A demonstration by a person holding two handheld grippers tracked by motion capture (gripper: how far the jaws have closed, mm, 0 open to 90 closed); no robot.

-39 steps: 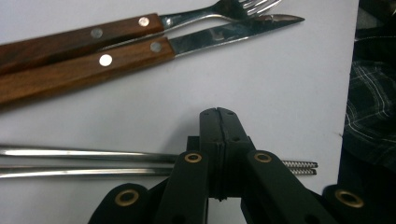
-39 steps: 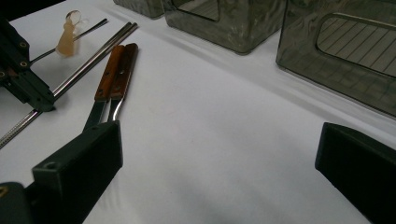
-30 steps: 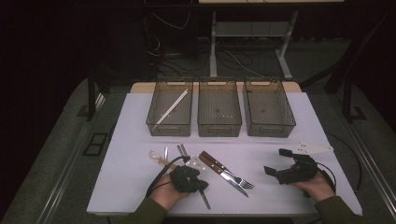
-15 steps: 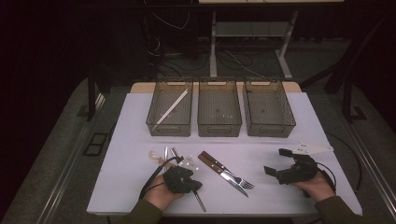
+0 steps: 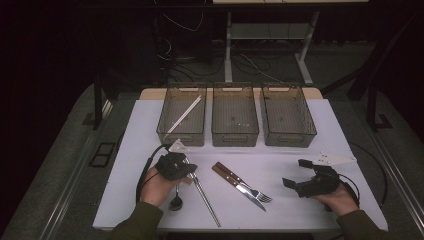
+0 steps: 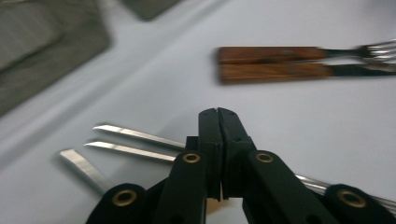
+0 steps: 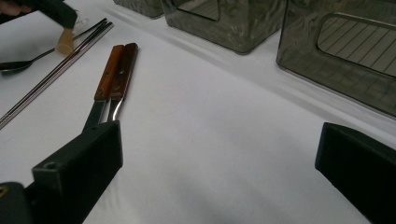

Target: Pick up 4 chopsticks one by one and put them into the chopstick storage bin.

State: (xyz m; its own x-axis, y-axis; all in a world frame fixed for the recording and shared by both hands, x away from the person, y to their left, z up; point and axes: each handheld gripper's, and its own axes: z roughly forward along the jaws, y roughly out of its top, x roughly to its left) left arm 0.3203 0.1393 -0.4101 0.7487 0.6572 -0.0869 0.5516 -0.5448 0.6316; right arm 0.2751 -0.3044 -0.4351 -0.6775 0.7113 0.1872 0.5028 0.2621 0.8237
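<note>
The left tool (image 5: 187,171) has just shifted away from the person and a little outward. A second ago it sat over the middle of the metal chopsticks (image 5: 205,197); now it is over their far ends, jaws pressed together. In the left gripper view a small tan bit shows under the closed tips (image 6: 218,114), but I cannot tell what it is or whether it is pinched. The chopsticks lie on the bench (image 5: 300,150) where they were, passing directly beneath this tool and running back towards the person. The spoon (image 5: 176,200) lies just behind the tool on its outer side, also unmoved. The wood-handled fork and knife (image 5: 240,184) lie side by side on the tool's inner side, between it and the right tool (image 5: 292,184). That tool has kept still with its jaws wide apart and nothing between them (image 7: 219,158). Ahead of the left tool stands the nearest bin (image 5: 162,127), holding a pale stick (image 5: 184,116). Since the chopsticks have not risen with the hand, I judge the pick-up not yet made. The move looks like a repositioning towards their ends for a fresh grasp, which would call for the jaws to part first.
</note>
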